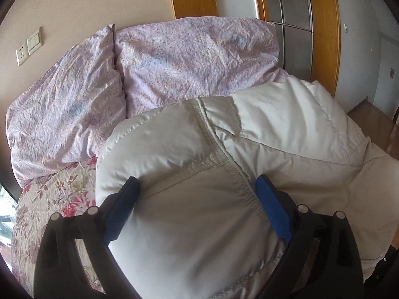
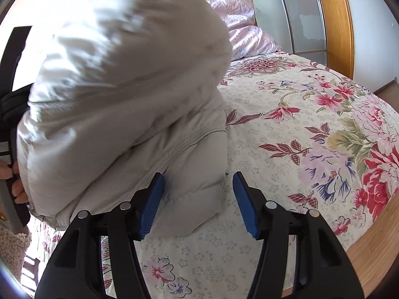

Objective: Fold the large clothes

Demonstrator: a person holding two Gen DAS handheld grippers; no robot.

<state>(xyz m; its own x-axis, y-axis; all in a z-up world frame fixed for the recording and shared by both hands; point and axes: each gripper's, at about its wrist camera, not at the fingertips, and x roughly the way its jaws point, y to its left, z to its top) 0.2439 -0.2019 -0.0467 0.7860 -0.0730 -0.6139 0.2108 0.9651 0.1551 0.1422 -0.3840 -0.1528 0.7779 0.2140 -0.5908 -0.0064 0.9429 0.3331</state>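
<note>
A puffy white down jacket (image 1: pixel 249 137) lies bunched on the bed. In the left wrist view a thick padded part of it fills the space between my left gripper's (image 1: pixel 197 186) blue pads (image 1: pixel 271 209), which stand wide apart and press its sides. In the right wrist view the jacket (image 2: pixel 119 79) rises as a blurred bulk on the left. My right gripper (image 2: pixel 198 186) stands open around its lower corner, with a gap at the right pad (image 2: pixel 244 199). The other hand-held gripper shows at the left edge behind the jacket.
The bed has a floral sheet (image 2: pixel 311 137). A crumpled lilac duvet (image 1: pixel 149 69) is piled at the head, against the wall. A wooden-framed glass door (image 1: pixel 294 25) stands behind. The wooden bed edge (image 2: pixel 369 236) and floor lie to the right.
</note>
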